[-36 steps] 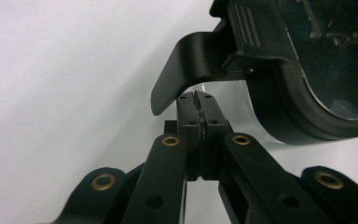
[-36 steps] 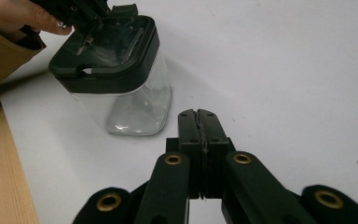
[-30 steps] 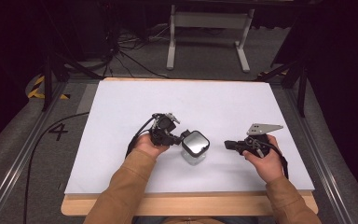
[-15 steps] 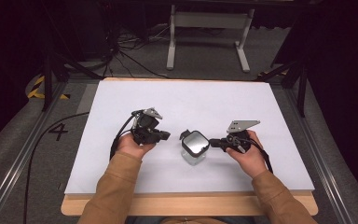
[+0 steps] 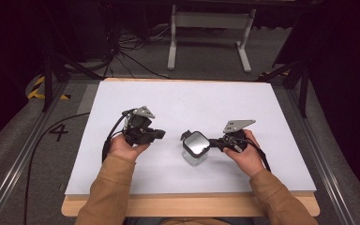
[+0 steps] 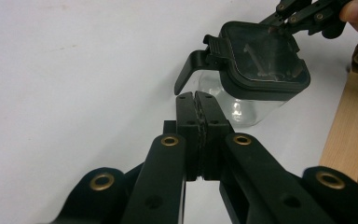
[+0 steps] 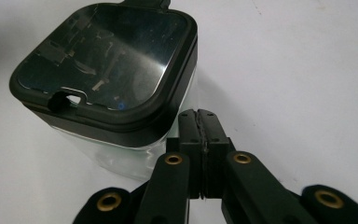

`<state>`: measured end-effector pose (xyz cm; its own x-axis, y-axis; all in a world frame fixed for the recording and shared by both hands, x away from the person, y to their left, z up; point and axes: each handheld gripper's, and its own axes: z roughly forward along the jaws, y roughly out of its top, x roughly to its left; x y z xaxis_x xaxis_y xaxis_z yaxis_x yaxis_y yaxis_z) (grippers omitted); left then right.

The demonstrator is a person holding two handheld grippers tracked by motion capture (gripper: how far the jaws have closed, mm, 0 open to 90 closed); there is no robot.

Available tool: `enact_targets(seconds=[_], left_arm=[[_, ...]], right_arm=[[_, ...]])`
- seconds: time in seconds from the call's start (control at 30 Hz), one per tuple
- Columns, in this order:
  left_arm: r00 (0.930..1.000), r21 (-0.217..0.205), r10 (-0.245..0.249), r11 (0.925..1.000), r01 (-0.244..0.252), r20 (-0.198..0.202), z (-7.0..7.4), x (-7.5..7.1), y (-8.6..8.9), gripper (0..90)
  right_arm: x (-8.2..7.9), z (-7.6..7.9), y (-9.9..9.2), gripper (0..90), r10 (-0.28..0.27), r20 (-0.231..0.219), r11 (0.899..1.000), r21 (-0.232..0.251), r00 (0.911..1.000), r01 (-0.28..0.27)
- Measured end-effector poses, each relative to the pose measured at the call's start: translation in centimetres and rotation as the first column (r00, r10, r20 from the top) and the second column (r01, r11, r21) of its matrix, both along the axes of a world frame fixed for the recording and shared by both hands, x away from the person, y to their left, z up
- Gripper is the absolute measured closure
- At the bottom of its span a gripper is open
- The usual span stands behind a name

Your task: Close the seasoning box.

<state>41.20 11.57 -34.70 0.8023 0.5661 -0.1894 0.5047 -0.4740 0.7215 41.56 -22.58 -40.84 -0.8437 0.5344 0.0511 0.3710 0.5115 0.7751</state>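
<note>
Both clenched empty: right gripper (image 5: 219, 142) touches the clear container (image 5: 196, 149), left gripper (image 5: 161, 135) stands apart; a sideways nudge could tip it

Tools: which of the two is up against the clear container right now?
The right tool, shut, its tip at the black-lidded container. The left tool, also shut, hangs clear of it with bare table between.
</note>
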Motion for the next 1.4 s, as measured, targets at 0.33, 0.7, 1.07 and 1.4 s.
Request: enact_targets(seconds=[0.33, 0.7, 1.07, 1.4], left_arm=[[1.0, -0.008, 0.006, 1.0, -0.006, 0.007, 0.2, 0.0, 0.3, 88.9], [1.0, -0.016, -0.003, 0.9999, 0.003, 0.006, 0.3, 0.2, -0.1, 88.6], [0.9998, -0.014, -0.015, 0.9998, 0.015, 0.01, 0.4, 0.5, -0.2, 88.5], [0.9998, -0.019, -0.012, 0.9998, 0.012, 0.017, 0.8, 0.1, 0.0, 86.1]], right_arm=[[-0.5, 0.0, -0.1, 90.0, 0.007, -0.015, 1.0, -0.01, 0.9999, -0.007], [-2.4, 0.1, 0.7, 90.0, 0.052, -0.028, 0.997, -0.054, 0.9983, -0.053], [-3.6, -0.3, 1.8, 90.0, 0.096, -0.054, 0.992, -0.08, 0.9939, -0.1], [-3.6, 1.3, 0.9, 90.0, 0.072, -0.017, 0.995, -0.074, 0.9973, -0.073]])
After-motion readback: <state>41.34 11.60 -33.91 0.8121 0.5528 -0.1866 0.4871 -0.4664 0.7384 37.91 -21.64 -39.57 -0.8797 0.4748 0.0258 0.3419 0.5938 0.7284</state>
